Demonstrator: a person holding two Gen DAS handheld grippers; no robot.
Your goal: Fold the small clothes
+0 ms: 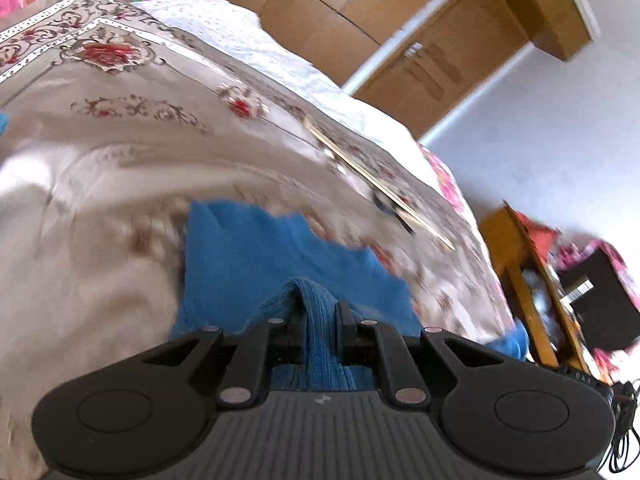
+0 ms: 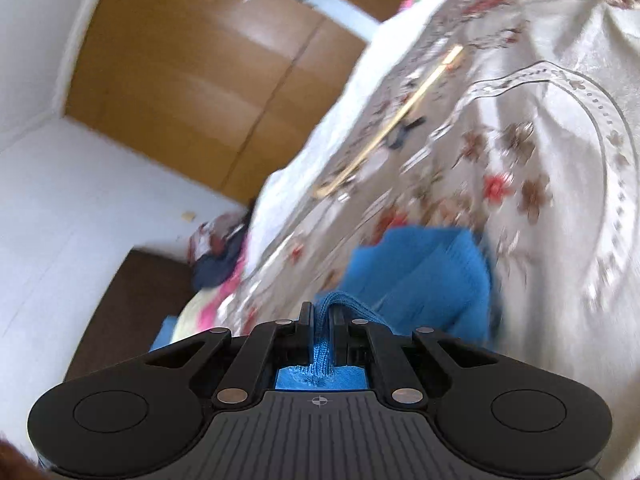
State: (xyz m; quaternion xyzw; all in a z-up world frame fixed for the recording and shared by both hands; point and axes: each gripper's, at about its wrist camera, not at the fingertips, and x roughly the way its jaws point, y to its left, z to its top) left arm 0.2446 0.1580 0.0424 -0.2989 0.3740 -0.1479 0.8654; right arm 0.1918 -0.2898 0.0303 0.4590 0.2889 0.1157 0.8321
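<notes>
The left gripper [image 1: 318, 316] is clamped on a bunched ribbed fold of the blue knitted garment [image 1: 256, 256], which runs back between its jaws toward the camera. Ahead of this gripper the rest of the knit spreads in a blurred blue sheet over the floral bedspread [image 1: 120, 128] of the bed. Further ahead and to its right a thin yellow-edged flat thing [image 1: 376, 184] lies on the spread; what it is cannot be told. Beyond the bed stand wooden wardrobe doors [image 1: 320, 12], and far right of the gripper a wooden stand [image 1: 516, 264] carries blurred clutter

The right gripper [image 2: 322, 316] is likewise closed on a narrow ribbed bunch of the same blue garment [image 2: 432, 268], the fabric pinched between its jaws and pooling blue at their base. The loose part of the knit hangs ahead and to the right of this gripper, over the bedspread [image 2: 552, 128]. The yellow-edged thing [image 2: 404, 116] lies further ahead. To the gripper's left are a white wall [image 2: 60, 208], the wardrobe doors [image 2: 192, 72] and a dark heap of cloth [image 2: 216, 268] at the bed's edge
</notes>
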